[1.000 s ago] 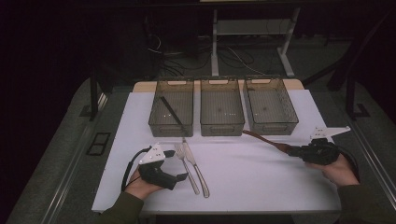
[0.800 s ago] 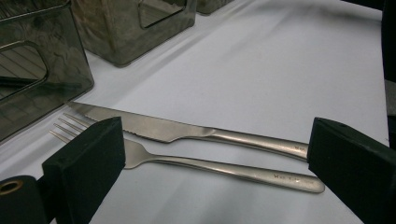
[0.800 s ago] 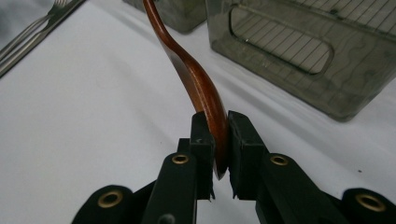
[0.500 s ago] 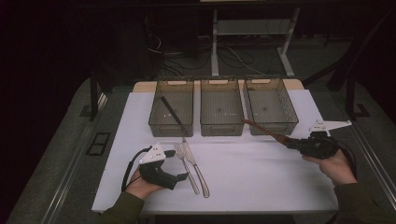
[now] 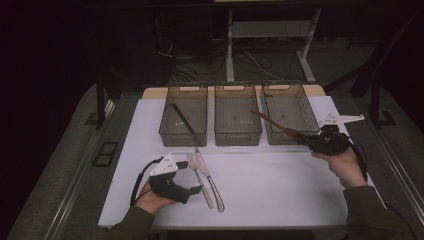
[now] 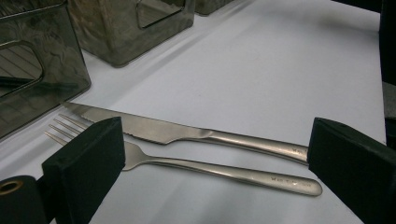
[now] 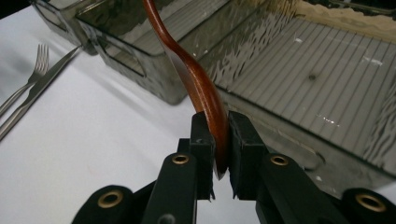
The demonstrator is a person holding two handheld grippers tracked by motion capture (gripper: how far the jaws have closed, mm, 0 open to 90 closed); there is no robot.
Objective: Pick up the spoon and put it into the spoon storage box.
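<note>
My right gripper (image 5: 306, 140) (image 7: 217, 135) is shut on the bowl end of a brown wooden spoon (image 5: 272, 124) (image 7: 196, 79). It holds the spoon above the front rim of the right-hand smoked plastic bin (image 5: 312, 115), with the handle slanting back over the bin. My left gripper (image 5: 196, 189) (image 6: 215, 163) rests low on the white table (image 5: 275, 185), jaws wide open. A steel knife (image 5: 209, 176) (image 6: 187, 133) and a steel fork (image 5: 200, 180) (image 6: 219, 169) lie side by side just beyond its fingertips. Nothing sits between its pads.
Three smoked bins stand in a row at the back of the table: left bin (image 5: 167, 122) with a dark stick (image 5: 182, 120) in it, middle bin (image 5: 237, 135), right bin. Dark floor and cables lie beyond.
The right hand has lifted the wooden spoon off the table and carried it up and back toward the right bin. The left hand has stayed put.
</note>
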